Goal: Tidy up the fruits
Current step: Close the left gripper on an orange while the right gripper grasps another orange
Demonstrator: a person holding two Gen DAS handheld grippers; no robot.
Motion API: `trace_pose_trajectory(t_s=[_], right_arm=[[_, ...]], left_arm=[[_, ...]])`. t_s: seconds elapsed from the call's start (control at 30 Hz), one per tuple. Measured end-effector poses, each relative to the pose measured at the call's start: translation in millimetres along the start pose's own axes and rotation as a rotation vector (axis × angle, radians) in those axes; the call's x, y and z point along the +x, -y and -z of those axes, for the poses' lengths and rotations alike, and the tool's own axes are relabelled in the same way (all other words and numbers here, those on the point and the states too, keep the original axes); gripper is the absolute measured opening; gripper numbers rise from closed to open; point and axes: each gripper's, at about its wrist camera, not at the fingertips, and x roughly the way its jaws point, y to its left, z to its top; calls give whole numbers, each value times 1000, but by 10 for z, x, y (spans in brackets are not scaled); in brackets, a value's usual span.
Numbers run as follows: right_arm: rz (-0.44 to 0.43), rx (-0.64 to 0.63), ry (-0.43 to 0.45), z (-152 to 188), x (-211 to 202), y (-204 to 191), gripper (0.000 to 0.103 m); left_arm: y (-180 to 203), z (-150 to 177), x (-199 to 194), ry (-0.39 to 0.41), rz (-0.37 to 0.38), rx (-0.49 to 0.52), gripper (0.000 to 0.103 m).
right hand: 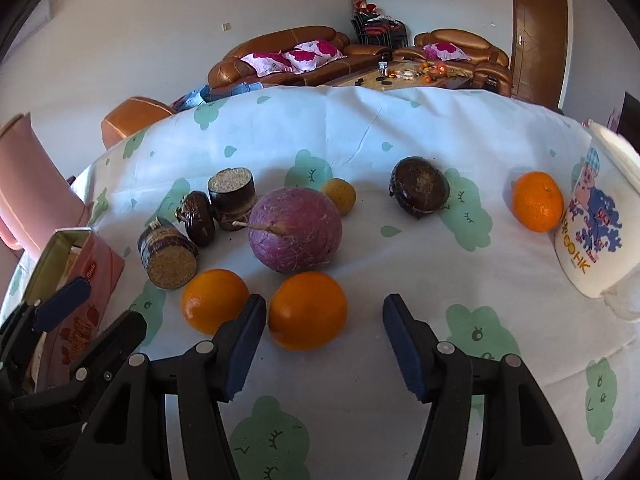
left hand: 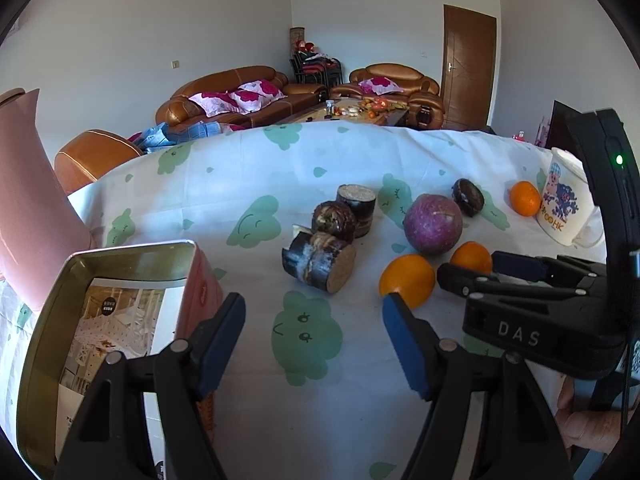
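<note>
Several oranges lie on the clouded tablecloth: one orange [right hand: 307, 310] sits just ahead of my right gripper [right hand: 324, 348], another orange [right hand: 215, 300] left of it, a third [right hand: 538, 201] by the mug. A purple round root [right hand: 295, 229], sugarcane chunks [right hand: 170, 258] and dark water chestnuts [right hand: 420, 191] lie behind. My left gripper [left hand: 314, 340] is open and empty beside an open pink tin [left hand: 120, 320], with an orange [left hand: 407, 280] near its right finger. Both grippers hold nothing.
A pink jug [left hand: 28, 200] stands at the far left. A white printed mug [right hand: 596, 224] stands at the right. The right gripper's body [left hand: 552, 304] shows in the left wrist view. Sofas and a coffee table lie beyond the table edge.
</note>
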Motion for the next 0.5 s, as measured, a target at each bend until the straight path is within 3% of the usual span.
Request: trace_pose_trajectory(t_s=[0.07,0.2,0.33,0.43,0.5], right_arm=[[9,-12,0,14,-26,-20,43],[-33,63,27,48,-110,145,43],[-108,154,132,57,-386,344,43],[-64,162,189,39,-507,375,43],[-42,160,199,24,-519,390,43]], left_arm=[[-9,-2,10,-6,8,-5,73],[17,-5,-7,0,-3,6,73],[61,-75,-11,-3,45,-26,74],[190,-144,79,-28,73,-28,73],[317,-192,191,-49,65,0,66]])
